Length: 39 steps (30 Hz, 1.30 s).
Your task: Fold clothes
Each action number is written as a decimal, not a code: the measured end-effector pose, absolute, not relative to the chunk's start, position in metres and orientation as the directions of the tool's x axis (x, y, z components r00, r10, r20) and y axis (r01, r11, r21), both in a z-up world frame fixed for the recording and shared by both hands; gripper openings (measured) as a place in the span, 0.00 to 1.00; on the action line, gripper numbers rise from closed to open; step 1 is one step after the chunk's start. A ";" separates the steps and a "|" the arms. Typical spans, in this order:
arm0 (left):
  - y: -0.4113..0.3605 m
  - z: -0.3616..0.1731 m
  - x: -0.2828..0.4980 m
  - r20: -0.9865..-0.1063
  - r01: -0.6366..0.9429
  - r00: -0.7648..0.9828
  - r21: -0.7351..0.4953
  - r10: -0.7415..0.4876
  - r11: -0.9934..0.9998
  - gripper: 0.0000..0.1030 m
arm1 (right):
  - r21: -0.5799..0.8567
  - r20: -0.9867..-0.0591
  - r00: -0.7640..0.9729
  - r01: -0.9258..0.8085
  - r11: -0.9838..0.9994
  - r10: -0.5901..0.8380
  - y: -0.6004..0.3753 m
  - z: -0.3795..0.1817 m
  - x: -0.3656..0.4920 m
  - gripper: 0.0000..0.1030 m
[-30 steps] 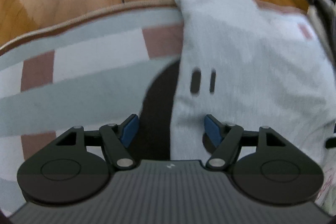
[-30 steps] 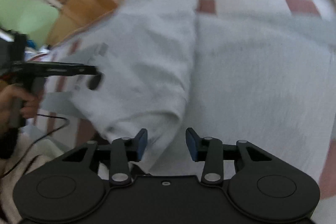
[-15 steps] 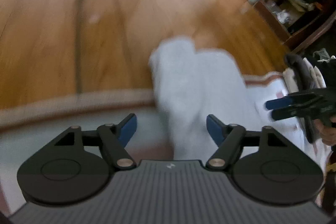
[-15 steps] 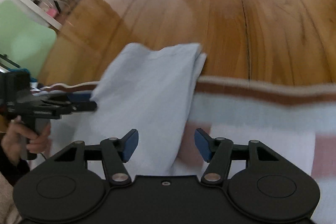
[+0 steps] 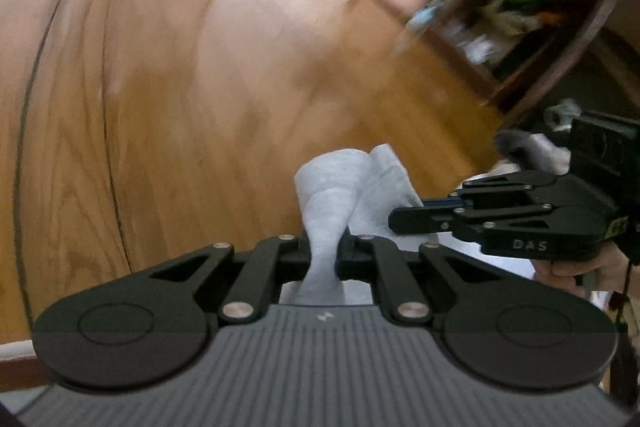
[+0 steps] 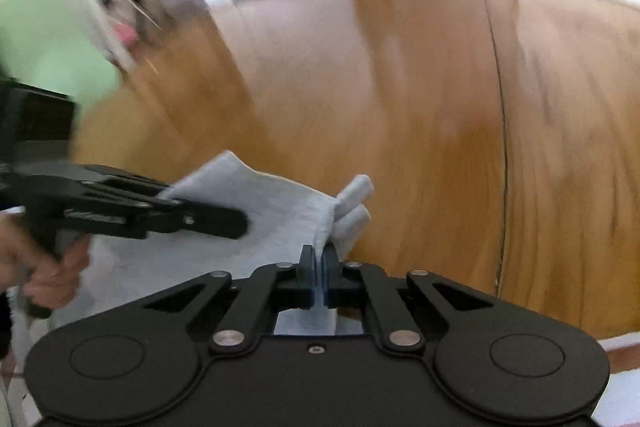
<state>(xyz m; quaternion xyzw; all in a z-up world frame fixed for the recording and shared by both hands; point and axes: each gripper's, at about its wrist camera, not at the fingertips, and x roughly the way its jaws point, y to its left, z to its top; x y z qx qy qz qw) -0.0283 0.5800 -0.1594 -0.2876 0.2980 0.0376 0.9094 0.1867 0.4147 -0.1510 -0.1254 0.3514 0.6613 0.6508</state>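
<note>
Garment [image 5: 332, 187] edge pinched by both tongs [image 5: 324, 255] [image 6: 319, 267] over bare floor [image 5: 180, 107].

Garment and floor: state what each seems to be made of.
Garment: probably soft knit cotton or a similar jersey, pale grey and matte; it bunches into limp folds where both grippers pinch it. Floor: looks like wood planks or wood-look laminate, warm brown with grain lines, seams and a glossy sheen; blur leaves it open.

The light grey garment [image 5: 334, 187] is gathered at one end into a twisted, bunched fold, and this end stands up above the wooden floor [image 5: 180, 87]. In the right wrist view the same cloth [image 6: 260, 211] spreads flat and a little wrinkled, with two small folded tips sticking out toward the floor.
</note>
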 end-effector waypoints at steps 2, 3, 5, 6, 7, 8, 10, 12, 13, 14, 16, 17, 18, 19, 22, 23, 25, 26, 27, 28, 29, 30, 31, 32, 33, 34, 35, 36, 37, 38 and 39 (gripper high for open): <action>0.570 -0.143 -0.056 -0.517 -0.199 0.849 -0.496 -0.104 0.845 0.06 | 0.273 -0.560 -0.102 -0.960 0.067 0.822 0.381 -0.133 0.170 0.06; 0.565 -0.135 -0.073 -0.492 -0.179 0.864 -0.499 -0.107 0.848 0.07 | 0.256 -0.529 -0.091 -0.965 0.056 0.844 0.364 -0.125 0.162 0.06; 0.553 -0.122 -0.110 -0.435 -0.138 0.892 -0.513 -0.119 0.847 0.08 | 0.220 -0.499 -0.086 -0.975 0.031 0.863 0.331 -0.118 0.139 0.05; 0.544 -0.120 -0.130 -0.415 -0.124 0.900 -0.531 -0.129 0.838 0.08 | 0.202 -0.486 -0.084 -0.979 0.018 0.870 0.315 -0.115 0.127 0.05; 0.532 -0.120 -0.149 -0.411 -0.123 0.901 -0.545 -0.136 0.830 0.08 | 0.184 -0.473 -0.083 -0.983 0.006 0.877 0.299 -0.113 0.116 0.05; 0.523 -0.122 -0.165 -0.428 -0.130 0.892 -0.549 -0.144 0.826 0.09 | 0.166 -0.482 -0.093 -0.986 -0.014 0.871 0.284 -0.116 0.102 0.05; 0.505 -0.135 -0.182 -0.559 -0.212 0.816 -0.529 -0.148 0.822 0.13 | 0.103 -0.564 -0.113 -0.992 -0.066 0.818 0.261 -0.130 0.073 0.05; 0.494 -0.150 -0.190 -0.671 -0.317 0.724 -0.531 -0.161 0.786 0.13 | 0.056 -0.657 -0.123 -0.992 -0.114 0.744 0.244 -0.149 0.048 0.05; 0.491 -0.153 -0.194 -0.687 -0.347 0.706 -0.548 -0.172 0.761 0.13 | 0.053 -0.686 -0.132 -0.990 -0.132 0.715 0.238 -0.157 0.039 0.06; 0.491 -0.153 -0.196 -0.699 -0.370 0.694 -0.551 -0.172 0.748 0.13 | 0.068 -0.701 -0.142 -0.989 -0.132 0.699 0.233 -0.162 0.038 0.07; 0.493 -0.146 -0.198 -0.718 -0.399 0.680 -0.532 -0.149 0.747 0.16 | 0.177 -0.702 -0.189 -0.980 -0.088 0.686 0.227 -0.161 0.052 0.10; 0.495 -0.141 -0.199 -0.721 -0.411 0.680 -0.522 -0.130 0.747 0.22 | 0.243 -0.698 -0.233 -0.967 -0.082 0.677 0.226 -0.159 0.061 0.10; 0.498 -0.135 -0.201 -0.711 -0.418 0.695 -0.516 -0.103 0.747 0.26 | 0.309 -0.690 -0.283 -0.947 -0.082 0.666 0.225 -0.157 0.069 0.10; 0.501 -0.129 -0.205 -0.695 -0.423 0.715 -0.519 -0.079 0.743 0.37 | 0.374 -0.678 -0.332 -0.924 -0.080 0.656 0.225 -0.155 0.077 0.13; 0.511 -0.118 -0.214 -0.635 -0.421 0.772 -0.555 -0.038 0.717 0.45 | 0.490 -0.622 -0.324 -0.871 0.031 0.713 0.221 -0.142 0.102 0.53; 0.515 -0.116 -0.214 -0.614 -0.419 0.789 -0.573 -0.030 0.705 0.46 | 0.540 -0.603 -0.327 -0.839 0.071 0.728 0.222 -0.140 0.111 0.57; 0.524 -0.116 -0.209 -0.572 -0.415 0.820 -0.615 -0.018 0.670 0.46 | 0.662 -0.554 -0.356 -0.737 0.139 0.753 0.227 -0.141 0.127 0.57; 0.529 -0.117 -0.209 -0.547 -0.410 0.837 -0.644 -0.014 0.646 0.46 | 0.696 -0.542 -0.361 -0.699 0.165 0.759 0.233 -0.144 0.133 0.57; 0.534 -0.118 -0.208 -0.521 -0.403 0.854 -0.673 -0.009 0.620 0.46 | 0.721 -0.535 -0.362 -0.666 0.189 0.763 0.241 -0.147 0.137 0.57; 0.538 -0.120 -0.206 -0.503 -0.398 0.864 -0.694 -0.009 0.600 0.47 | 0.745 -0.529 -0.364 -0.633 0.213 0.767 0.249 -0.151 0.141 0.57; 0.540 -0.123 -0.201 -0.495 -0.394 0.869 -0.709 -0.014 0.585 0.50 | 0.751 -0.536 -0.367 -0.619 0.230 0.761 0.253 -0.155 0.144 0.57; 0.541 -0.126 -0.195 -0.487 -0.391 0.873 -0.723 -0.019 0.569 0.51 | 0.740 -0.561 -0.368 -0.624 0.250 0.742 0.262 -0.161 0.142 0.57; 0.541 -0.129 -0.187 -0.497 -0.391 0.867 -0.720 -0.034 0.574 0.51 | 0.725 -0.590 -0.368 -0.634 0.270 0.719 0.272 -0.167 0.139 0.57; 0.535 -0.132 -0.175 -0.534 -0.388 0.843 -0.687 -0.065 0.615 0.53 | 0.708 -0.612 -0.366 -0.648 0.281 0.701 0.281 -0.172 0.136 0.57; 0.525 -0.136 -0.161 -0.586 -0.378 0.804 -0.630 -0.097 0.678 0.53 | 0.695 -0.629 -0.361 -0.659 0.288 0.689 0.287 -0.178 0.132 0.57; 0.514 -0.139 -0.148 -0.642 -0.374 0.761 -0.559 -0.100 0.740 0.54 | 0.683 -0.645 -0.354 -0.665 0.302 0.678 0.292 -0.183 0.129 0.57; 0.505 -0.143 -0.138 -0.693 -0.385 0.718 -0.478 -0.069 0.790 0.54 | 0.674 -0.658 -0.342 -0.665 0.323 0.671 0.298 -0.189 0.129 0.57; 0.495 -0.148 -0.128 -0.740 -0.400 0.673 -0.385 -0.019 0.832 0.52 | 0.676 -0.659 -0.332 -0.655 0.338 0.675 0.300 -0.194 0.129 0.58; 0.489 -0.153 -0.121 -0.763 -0.408 0.646 -0.321 0.022 0.855 0.44 | 0.682 -0.655 -0.323 -0.642 0.350 0.683 0.302 -0.197 0.129 0.58; 0.489 -0.155 -0.118 -0.762 -0.416 0.646 -0.304 0.043 0.857 0.22 | 0.688 -0.651 -0.314 -0.629 0.362 0.691 0.303 -0.201 0.129 0.57; 0.493 -0.154 -0.117 -0.754 -0.426 0.654 -0.305 0.058 0.852 0.14 | 0.686 -0.647 -0.300 -0.630 0.364 0.701 0.305 -0.202 0.129 0.57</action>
